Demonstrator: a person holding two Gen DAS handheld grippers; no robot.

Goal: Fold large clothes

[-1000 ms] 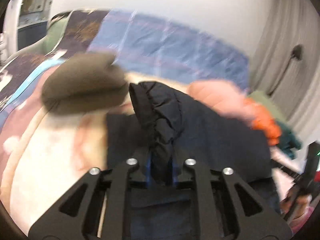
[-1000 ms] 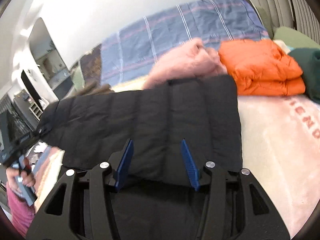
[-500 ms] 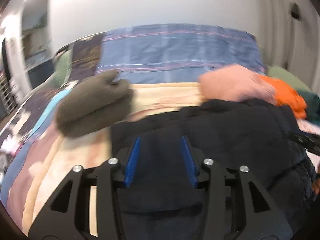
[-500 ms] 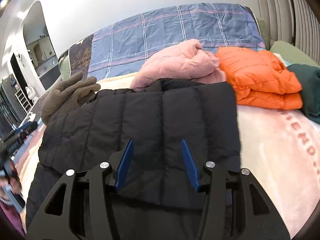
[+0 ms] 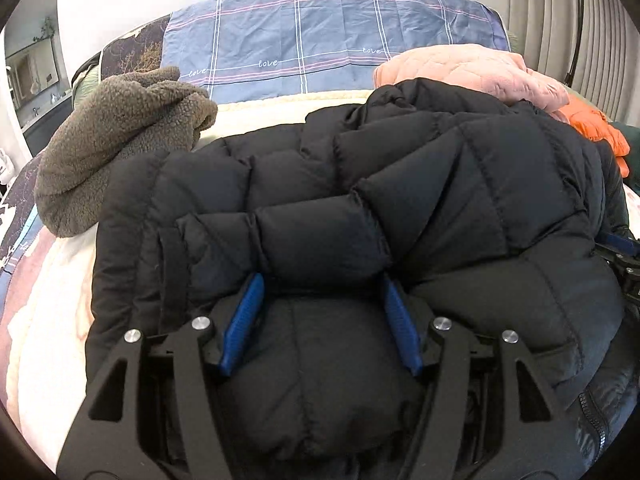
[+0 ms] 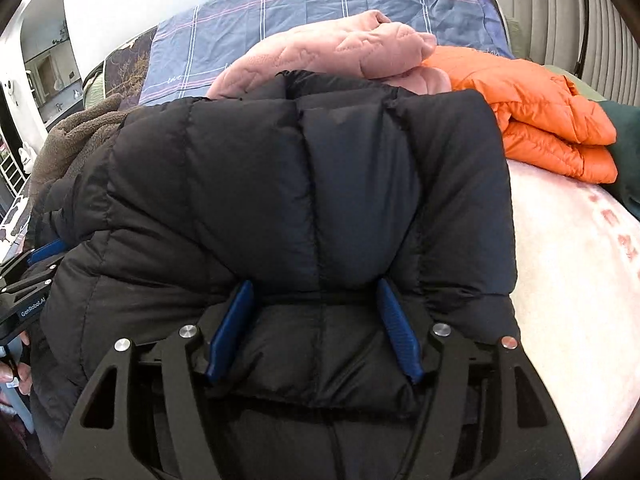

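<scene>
Both jaws just spreading, the left hand-held gripper (image 5: 320, 312) and right hand-held gripper (image 6: 314, 320) straddle a puffy, soft, slippery black jacket (image 5: 400, 184) on the bed (image 6: 568, 280), best gripped at its hem.

blue plaid sheet (image 5: 320, 40) – bed head | pleated curtain (image 6: 580, 12) – right | mirror (image 5: 32, 72) – left

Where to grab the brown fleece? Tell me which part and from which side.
Take the brown fleece at its rolled, bulging end near the plaid bedding, coming down from above. That thick fold stands proud and clear of the black puffer jacket, which crowds its lower edge.
</scene>
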